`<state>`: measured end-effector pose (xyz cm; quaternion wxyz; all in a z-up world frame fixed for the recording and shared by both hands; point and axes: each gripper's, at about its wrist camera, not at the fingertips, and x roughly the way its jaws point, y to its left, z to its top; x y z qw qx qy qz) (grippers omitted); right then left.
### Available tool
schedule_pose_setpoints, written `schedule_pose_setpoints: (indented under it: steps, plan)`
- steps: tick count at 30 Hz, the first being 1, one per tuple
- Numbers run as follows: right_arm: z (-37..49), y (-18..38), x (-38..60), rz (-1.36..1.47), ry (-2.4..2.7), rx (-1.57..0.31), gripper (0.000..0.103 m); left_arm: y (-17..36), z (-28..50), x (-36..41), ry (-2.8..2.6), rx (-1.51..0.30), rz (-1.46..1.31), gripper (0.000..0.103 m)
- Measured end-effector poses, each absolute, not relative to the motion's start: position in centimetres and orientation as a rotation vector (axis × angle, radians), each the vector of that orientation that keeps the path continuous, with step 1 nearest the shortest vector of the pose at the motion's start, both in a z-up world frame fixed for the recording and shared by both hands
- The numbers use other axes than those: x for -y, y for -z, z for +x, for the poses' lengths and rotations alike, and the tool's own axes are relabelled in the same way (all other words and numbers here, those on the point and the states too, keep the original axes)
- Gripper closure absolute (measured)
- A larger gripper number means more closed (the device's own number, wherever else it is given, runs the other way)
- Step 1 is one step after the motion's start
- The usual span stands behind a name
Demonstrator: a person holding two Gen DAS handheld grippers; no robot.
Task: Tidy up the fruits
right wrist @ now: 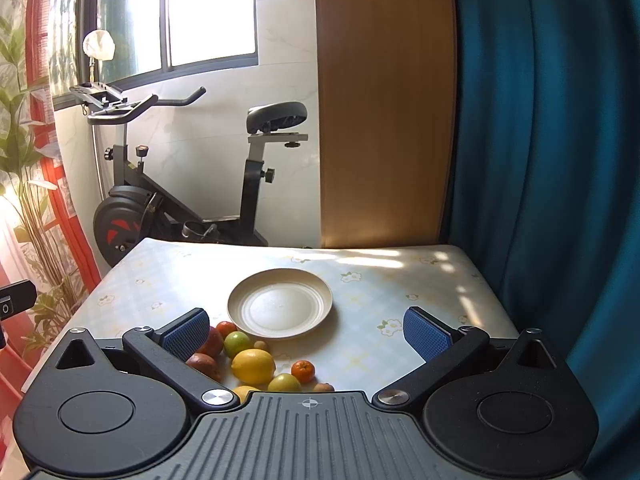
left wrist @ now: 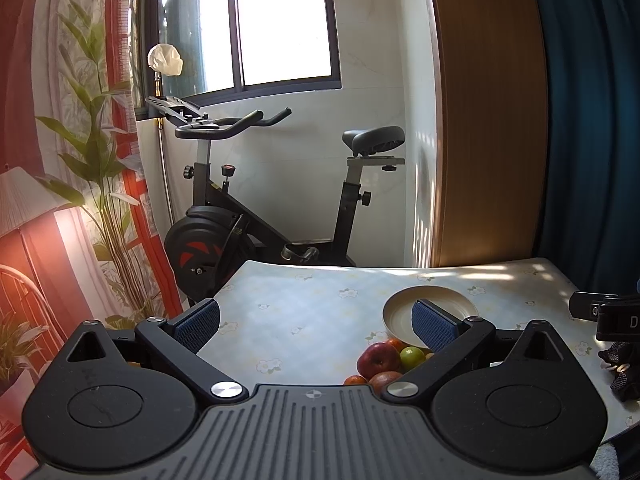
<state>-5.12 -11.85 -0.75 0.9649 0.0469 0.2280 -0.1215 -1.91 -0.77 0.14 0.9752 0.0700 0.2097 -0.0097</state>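
Both grippers' fingers gape wide; only the right view shows the lemon (right wrist: 253,366) beside the plate (right wrist: 280,304).

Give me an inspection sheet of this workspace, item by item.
Surface: table under a floral cloth, sunlit patches at the far edge.
Job's things: plate bare; fruit pile on the cloth beside its near rim.
Clutter: dark fabric item at the table's right edge.
Grippers: left gripper and right gripper open, holding nothing.
Cables: nothing seen.
Surroundings: exercise bike, window, blue curtain.
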Motion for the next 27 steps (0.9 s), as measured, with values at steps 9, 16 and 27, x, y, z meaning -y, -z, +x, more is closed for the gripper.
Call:
schedule_pose_setpoints:
  steps: [9,16,27]
  plan:
    - [-5.2,0.8,11.7,0.095,0.251,-0.459,0.0,-0.2,-1.9,0.8,0.019,-0.422,0.142,0.0]
    - [-5.3,0.8,11.5,0.094,0.257,-0.455,0.0,-0.3,-1.9,0.8,0.0,-0.416,0.151,0.0]
    - [-4.7,2.3,13.3,0.135,0.196,-0.379,0.0,0.5,-0.1,0.0,-0.013,-0.437,0.124,0.0]
